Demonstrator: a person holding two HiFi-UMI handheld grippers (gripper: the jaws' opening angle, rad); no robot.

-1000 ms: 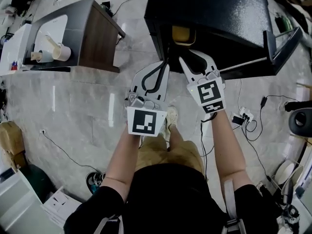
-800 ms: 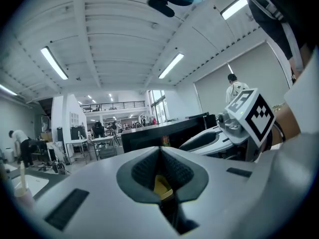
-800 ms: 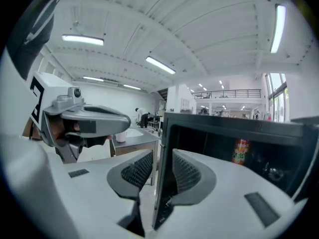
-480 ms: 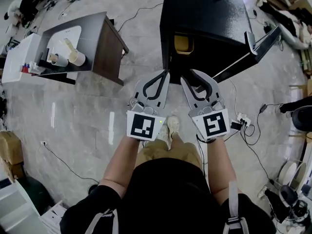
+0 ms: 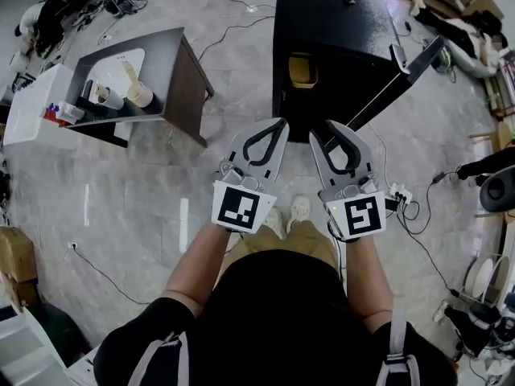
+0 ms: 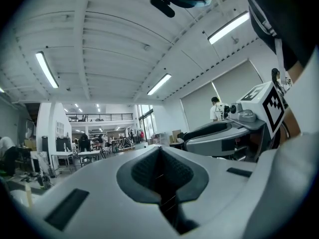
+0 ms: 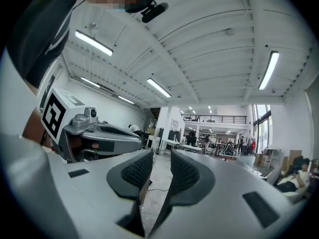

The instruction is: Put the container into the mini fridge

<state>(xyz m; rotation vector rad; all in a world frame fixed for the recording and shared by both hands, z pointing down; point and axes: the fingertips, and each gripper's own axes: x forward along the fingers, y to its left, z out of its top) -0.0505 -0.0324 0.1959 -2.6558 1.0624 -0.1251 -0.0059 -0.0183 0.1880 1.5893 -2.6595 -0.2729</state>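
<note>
Both grippers hang before the open mini fridge [image 5: 338, 30]; left gripper [image 6: 160, 152] jaws together; right gripper [image 7: 160, 159] jaws apart, nothing between; yellow container [image 5: 303, 69] sits inside.

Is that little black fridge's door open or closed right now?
Open. The door stands swung well away from the mini fridge, and a yellow container shows inside the opening.

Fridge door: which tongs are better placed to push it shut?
Probably right: the right tongs, empty and open, sit nearer the open door than the shut left tongs do.
</note>
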